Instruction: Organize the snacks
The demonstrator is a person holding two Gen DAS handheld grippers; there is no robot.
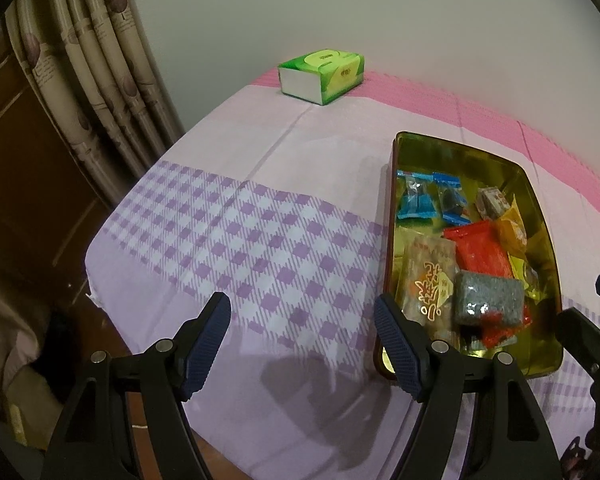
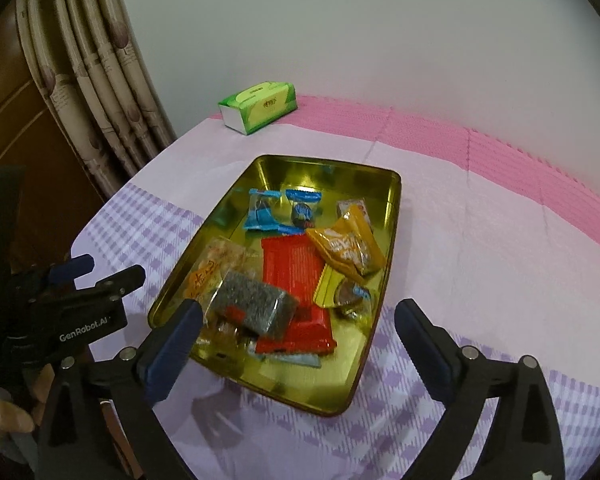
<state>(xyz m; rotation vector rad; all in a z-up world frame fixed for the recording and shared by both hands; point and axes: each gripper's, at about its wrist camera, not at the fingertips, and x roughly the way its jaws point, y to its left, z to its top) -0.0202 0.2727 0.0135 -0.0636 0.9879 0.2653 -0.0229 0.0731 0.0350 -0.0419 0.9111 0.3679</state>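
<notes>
Only the right wrist view shows the whole shallow gold metal tin, heaped with wrapped snacks: a red packet, a grey speckled bar, orange sachets and blue candies. From the left wrist view the far-right part of the tin is cut off by the right gripper's black frame.

White lettering reading "GenRobot.AI" marks the left gripper; its jaws stand part open, holding nothing. The right gripper gapes wide and empty above the tin's near end.

A lilac checked cloth with a pink border covers the table; a green tissue box sits by the wall, beside beige curtains.
</notes>
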